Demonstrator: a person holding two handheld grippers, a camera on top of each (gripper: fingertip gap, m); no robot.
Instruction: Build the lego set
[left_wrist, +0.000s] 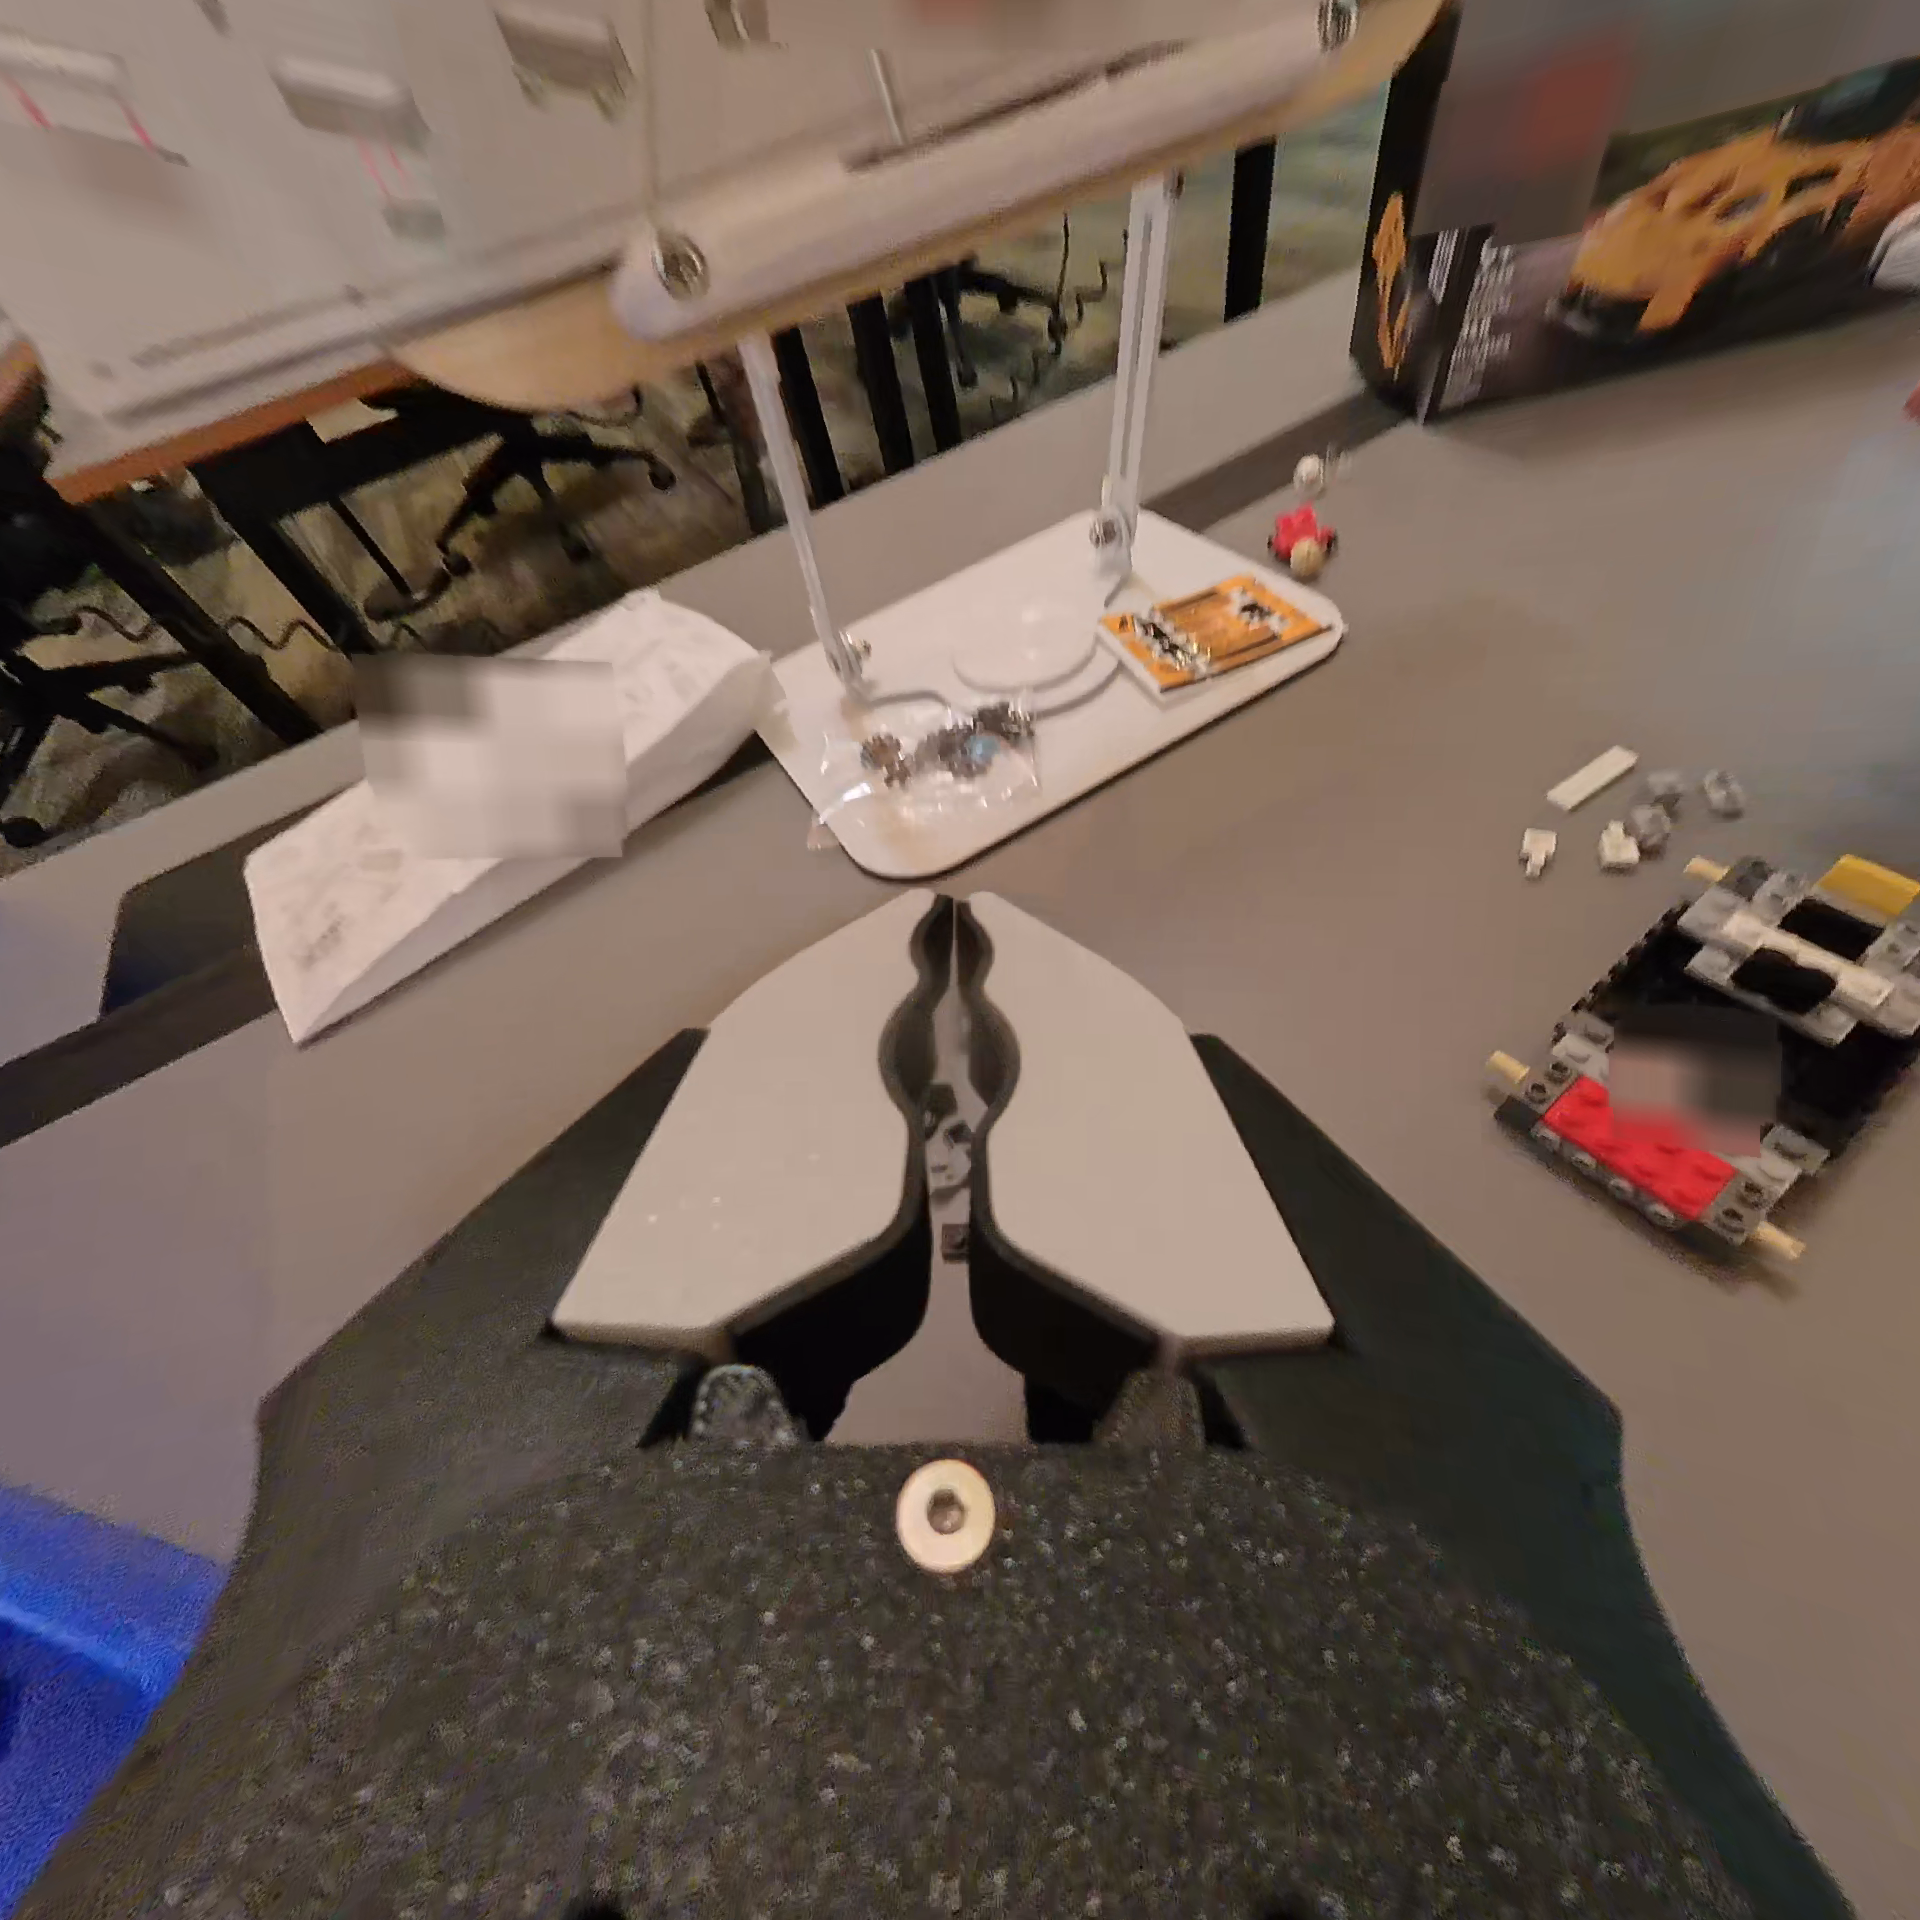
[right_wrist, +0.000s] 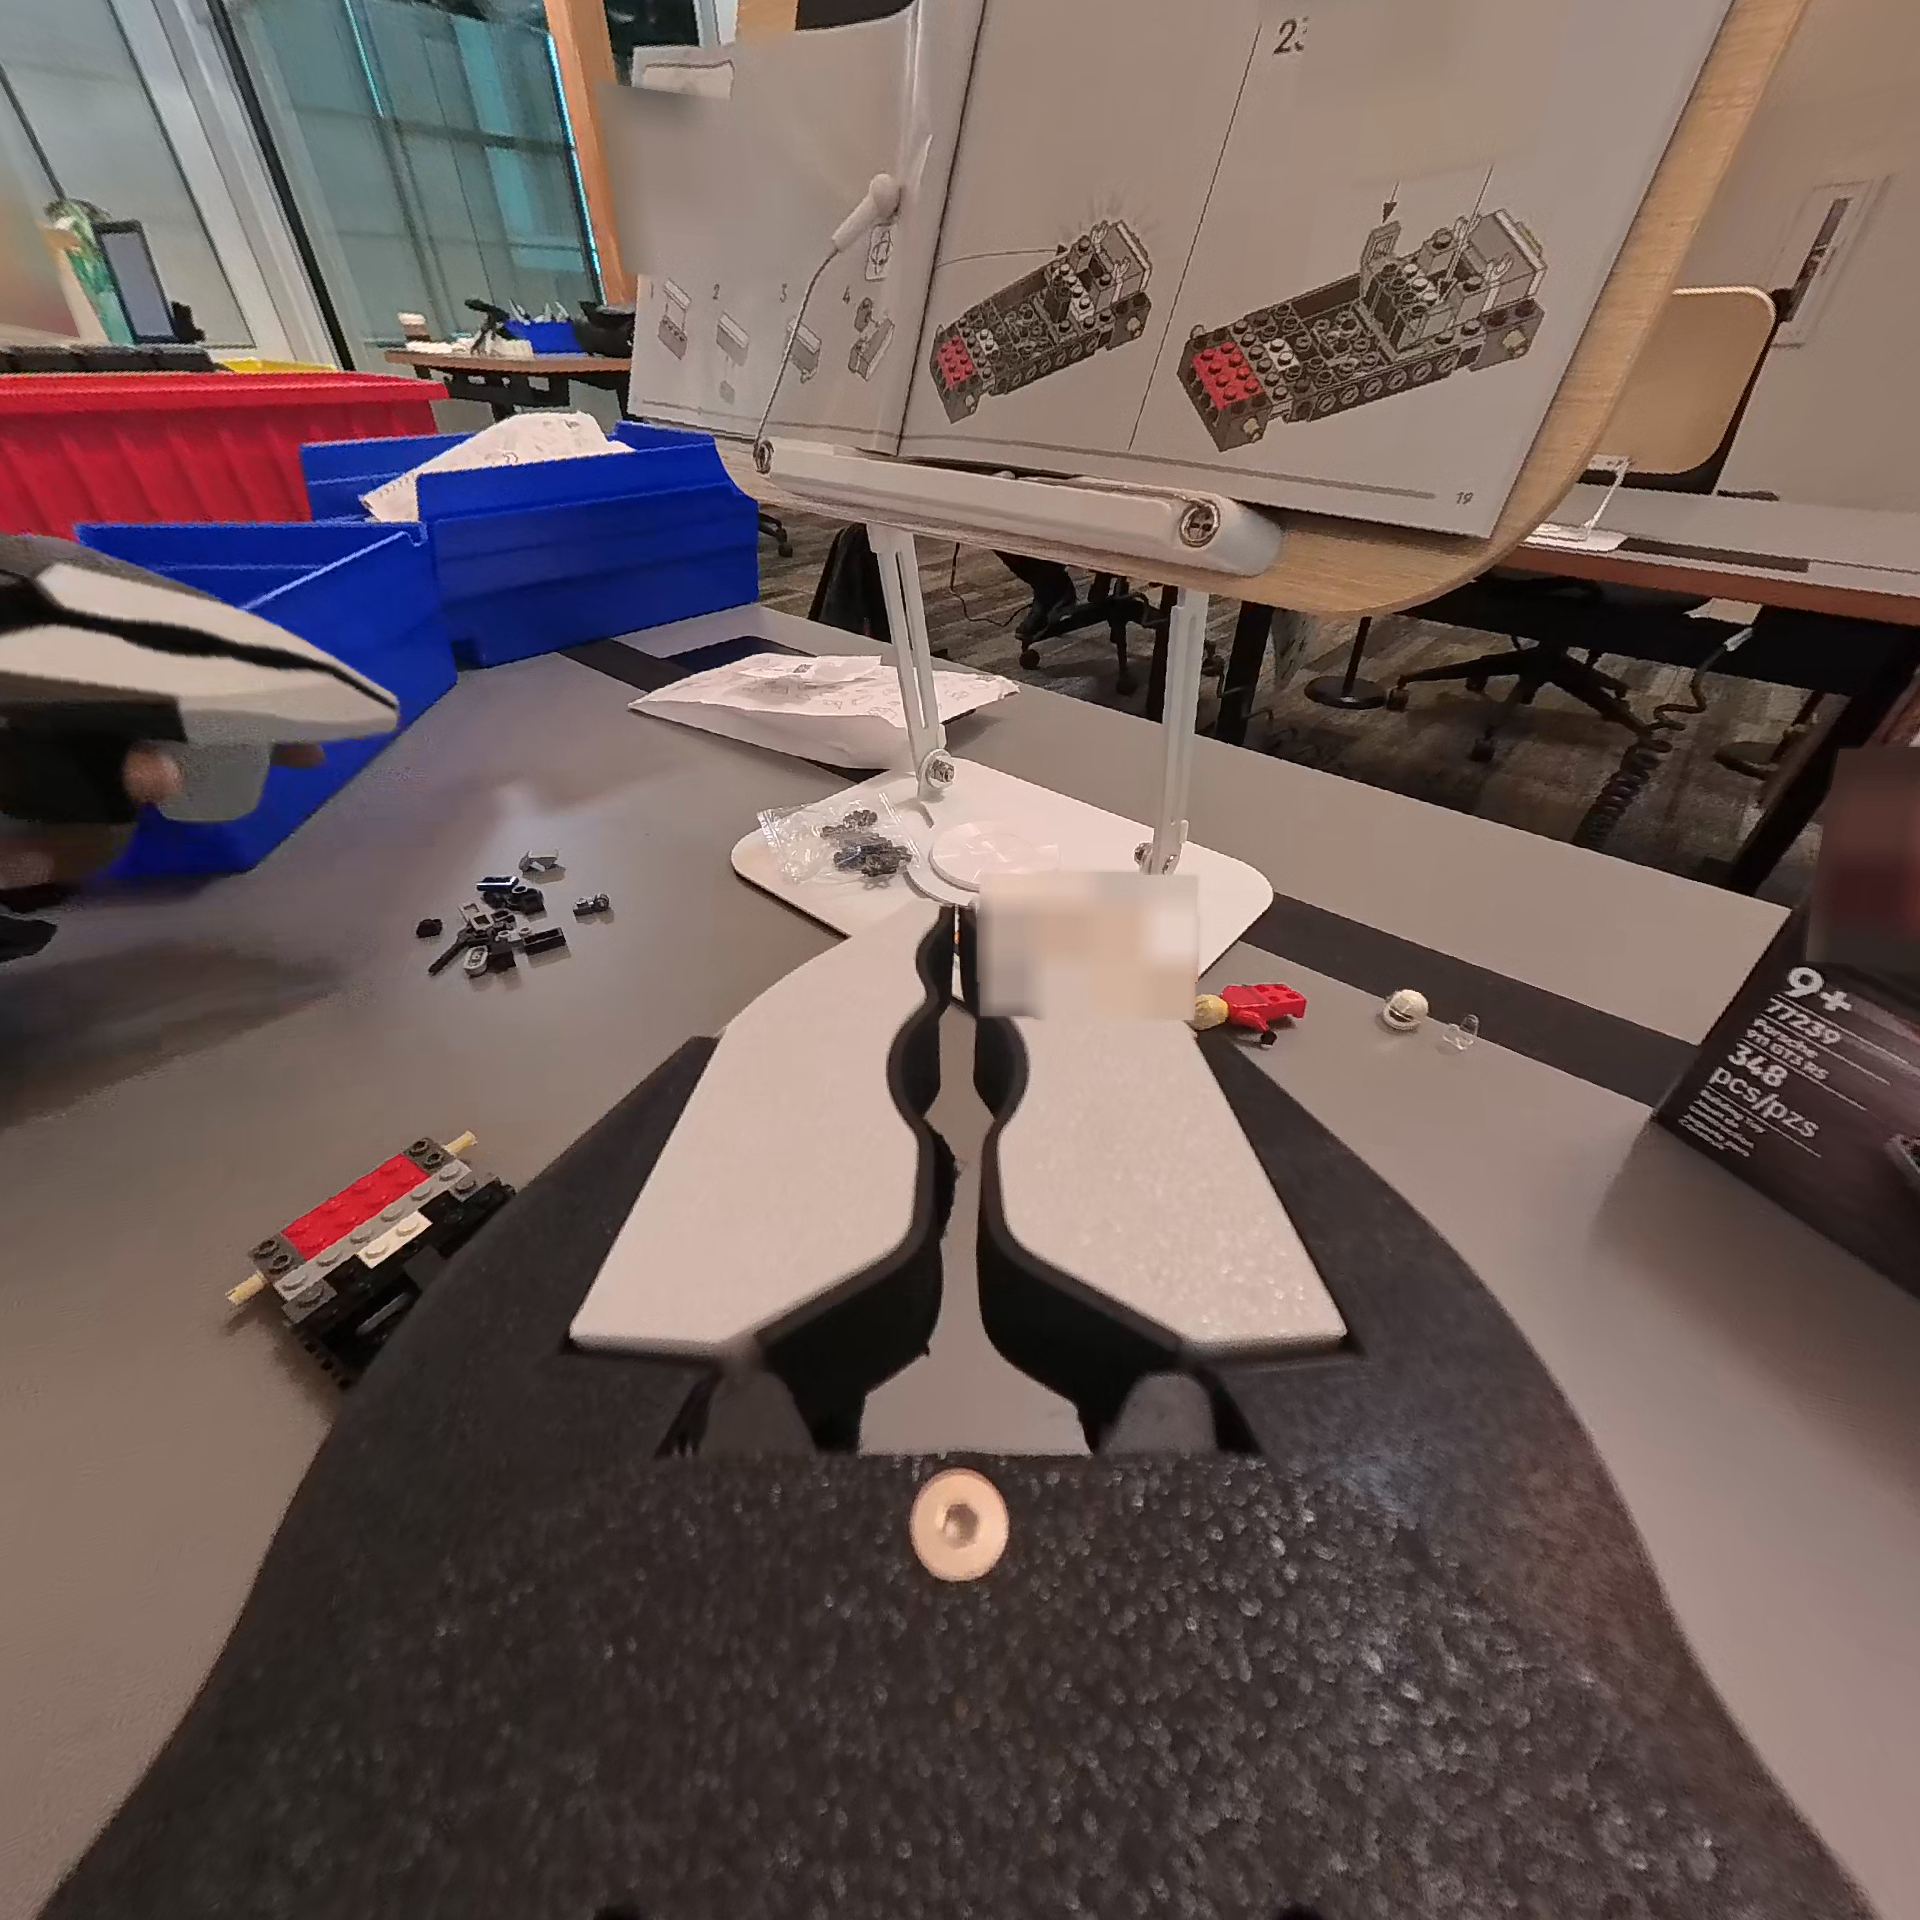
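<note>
The partly built lego car base (left_wrist: 1704, 1070), black and grey with a red plate, lies on the grey table (left_wrist: 1299, 935) at the right. It also shows in the right wrist view (right_wrist: 364, 1236) at the lower left. My left gripper (left_wrist: 954, 906) is shut, its tips together above the table in front of the stand's base. It also shows at the left edge of the right wrist view (right_wrist: 343, 707). My right gripper (right_wrist: 954, 925) is shut and points at the stand's base; a blurred patch covers part of its right finger.
A book stand with a white base (left_wrist: 1195, 582) holds the open instruction booklet (right_wrist: 1195, 260). On the base lie a clear bag of small parts (right_wrist: 842, 847) and a sticker sheet (left_wrist: 1210, 634). Nearby are loose grey pieces (left_wrist: 1631, 821), dark pieces (right_wrist: 499, 914), a red minifigure body (right_wrist: 1262, 1003), the set's box (right_wrist: 1787, 1122) and blue bins (right_wrist: 582, 540). One gripper's finger ends stand about 25 centimeters off the other's.
</note>
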